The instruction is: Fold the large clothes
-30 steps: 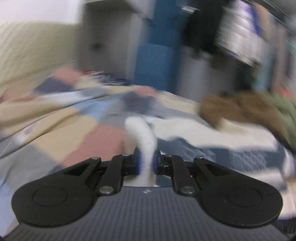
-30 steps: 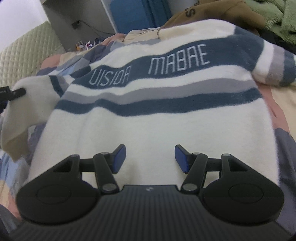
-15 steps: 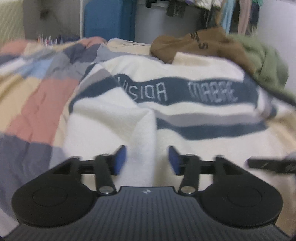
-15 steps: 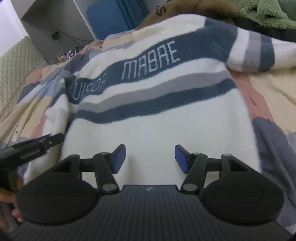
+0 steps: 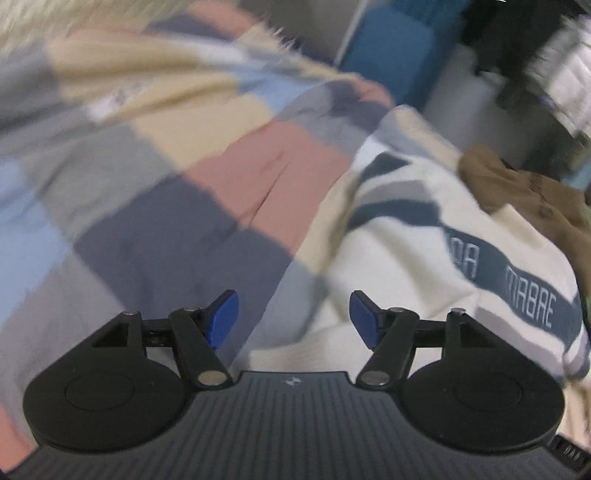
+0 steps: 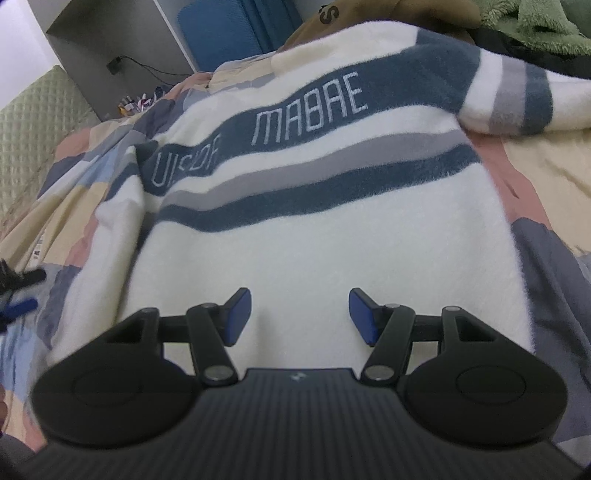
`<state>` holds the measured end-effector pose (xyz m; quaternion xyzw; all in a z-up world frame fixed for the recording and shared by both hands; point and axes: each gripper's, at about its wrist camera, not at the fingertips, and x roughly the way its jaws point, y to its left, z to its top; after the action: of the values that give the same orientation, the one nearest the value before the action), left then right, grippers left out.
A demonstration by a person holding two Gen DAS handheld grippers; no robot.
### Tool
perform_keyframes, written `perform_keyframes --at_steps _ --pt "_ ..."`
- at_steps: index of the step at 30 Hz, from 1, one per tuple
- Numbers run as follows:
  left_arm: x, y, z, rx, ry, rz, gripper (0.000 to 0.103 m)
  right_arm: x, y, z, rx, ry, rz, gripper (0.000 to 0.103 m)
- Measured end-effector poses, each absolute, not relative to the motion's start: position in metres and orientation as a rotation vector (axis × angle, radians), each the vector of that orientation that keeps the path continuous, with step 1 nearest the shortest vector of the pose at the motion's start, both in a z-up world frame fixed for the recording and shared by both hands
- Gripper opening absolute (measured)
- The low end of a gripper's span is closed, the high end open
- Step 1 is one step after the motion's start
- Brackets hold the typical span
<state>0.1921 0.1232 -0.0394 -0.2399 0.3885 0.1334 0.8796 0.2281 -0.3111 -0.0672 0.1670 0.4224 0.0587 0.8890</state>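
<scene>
Now the left gripper jaws are opening, empty, beside the sweater; right gripper jaws gape empty.

Probably bedroom: patchwork quilt, headboard.

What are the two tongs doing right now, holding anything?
Left tongs: jaws opening, nothing between them, over the quilt beside the striped sweater.
Right tongs: open, empty, above the sweater's white part.

One striped sweater, one patchwork quilt, one brown garment (partly hidden), one green garment
</scene>
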Motion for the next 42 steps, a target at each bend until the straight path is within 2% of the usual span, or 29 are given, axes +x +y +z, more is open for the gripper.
perform_keyframes --at_steps 6,9,11,12,13,16,26,30,34,42 --pt "0.194 0.133 -0.077 -0.727 0.96 0.224 0.071 0.231 -0.312 -0.071 0.357 0.888 0.117 0.061" --pt "0.186 0.138 -0.089 -0.878 0.958 0.178 0.07 0.232 -0.311 -0.072 0.353 0.89 0.114 0.061" --pt "0.183 0.135 -0.089 -0.893 0.948 0.18 0.058 0.233 -0.31 -0.072 0.342 0.888 0.113 0.061" --pt "0.182 0.135 -0.086 -0.899 0.944 0.183 0.042 0.234 -0.309 -0.073 0.338 0.887 0.113 0.061" --pt "0.182 0.137 -0.085 -0.912 0.941 0.177 0.031 0.234 -0.309 -0.073 0.333 0.886 0.113 0.061" --pt "0.181 0.151 -0.07 -0.891 0.908 0.168 0.018 0.236 -0.309 -0.073 0.324 0.884 0.112 0.061" --pt "0.21 0.267 0.058 -0.537 0.648 0.338 0.013 0.241 -0.306 -0.076 0.29 0.884 0.102 0.061" --pt "0.24 0.314 0.088 -0.327 0.578 0.508 0.013 0.242 -0.304 -0.075 0.282 0.888 0.111 0.063" --pt "0.278 0.352 0.072 -0.149 0.633 0.679 0.013 0.241 -0.304 -0.074 0.292 0.878 0.102 0.062" --pt "0.31 0.393 -0.032 -0.12 0.818 0.787 0.014 0.243 -0.309 -0.071 0.304 0.869 0.056 0.061"
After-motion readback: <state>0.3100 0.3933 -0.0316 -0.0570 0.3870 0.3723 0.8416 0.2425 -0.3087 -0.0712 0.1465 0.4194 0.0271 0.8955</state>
